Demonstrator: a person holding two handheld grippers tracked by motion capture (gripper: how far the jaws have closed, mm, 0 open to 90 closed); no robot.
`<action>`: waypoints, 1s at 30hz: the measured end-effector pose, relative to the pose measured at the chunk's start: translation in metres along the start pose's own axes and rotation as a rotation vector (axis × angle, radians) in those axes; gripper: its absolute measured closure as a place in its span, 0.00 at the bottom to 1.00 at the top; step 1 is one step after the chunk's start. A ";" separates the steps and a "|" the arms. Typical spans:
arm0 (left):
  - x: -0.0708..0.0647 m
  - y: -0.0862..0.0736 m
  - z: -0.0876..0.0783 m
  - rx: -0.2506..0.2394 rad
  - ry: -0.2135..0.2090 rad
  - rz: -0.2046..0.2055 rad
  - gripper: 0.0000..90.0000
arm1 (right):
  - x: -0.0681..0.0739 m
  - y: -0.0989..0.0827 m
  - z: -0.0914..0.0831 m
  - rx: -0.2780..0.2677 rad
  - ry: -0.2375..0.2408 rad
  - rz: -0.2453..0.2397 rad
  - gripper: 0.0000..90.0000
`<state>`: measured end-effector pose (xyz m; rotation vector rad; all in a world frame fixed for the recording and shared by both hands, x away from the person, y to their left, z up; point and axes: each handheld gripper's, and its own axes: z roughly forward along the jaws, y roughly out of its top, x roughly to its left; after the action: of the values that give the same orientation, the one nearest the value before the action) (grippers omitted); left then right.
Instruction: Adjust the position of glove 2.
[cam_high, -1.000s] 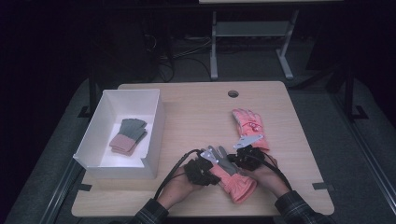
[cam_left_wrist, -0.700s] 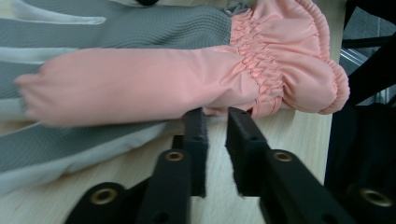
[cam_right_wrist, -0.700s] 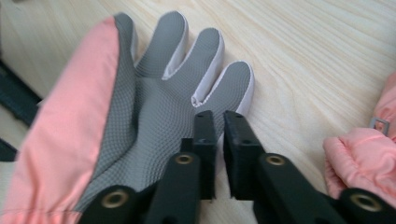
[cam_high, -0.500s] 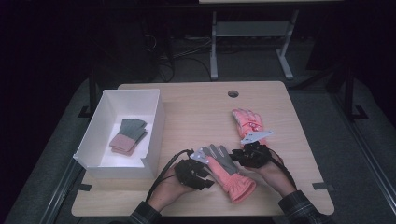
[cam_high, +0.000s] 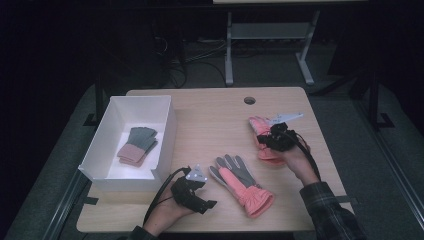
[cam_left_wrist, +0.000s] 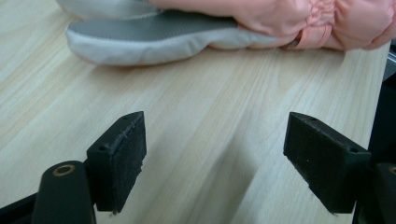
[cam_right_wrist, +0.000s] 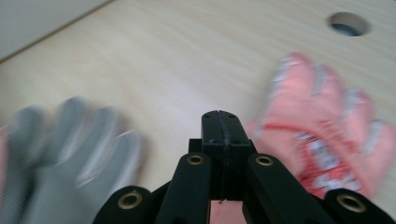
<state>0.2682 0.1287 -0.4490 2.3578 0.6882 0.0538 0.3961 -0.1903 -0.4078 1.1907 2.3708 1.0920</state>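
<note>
The white rectangular box (cam_high: 131, 145) at the table's left already holds a folded grey-and-pink glove pair (cam_high: 137, 145). My left gripper (cam_high: 197, 191) has just been opening, nothing between its jaws, low beside the coral-and-grey padded glove (cam_high: 243, 181) lying palm-up. My right gripper (cam_high: 272, 136), jaws together and empty, hangs over the coral glove with white markings (cam_high: 262, 141), probably to fetch it as the mate.
</note>
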 end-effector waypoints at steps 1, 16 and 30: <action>0.001 -0.001 -0.001 0.006 0.000 0.010 0.22 | -0.007 0.003 0.004 0.004 -0.004 0.019 1.00; 0.003 0.001 0.001 -0.020 0.009 0.019 0.22 | -0.068 0.025 0.057 0.010 -0.073 0.123 1.00; 0.005 0.000 0.002 -0.006 0.008 0.024 0.22 | -0.044 0.026 0.067 0.048 0.068 0.053 1.00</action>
<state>0.2727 0.1296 -0.4515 2.3615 0.6627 0.0759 0.4744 -0.1802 -0.4381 1.2585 2.4429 1.1146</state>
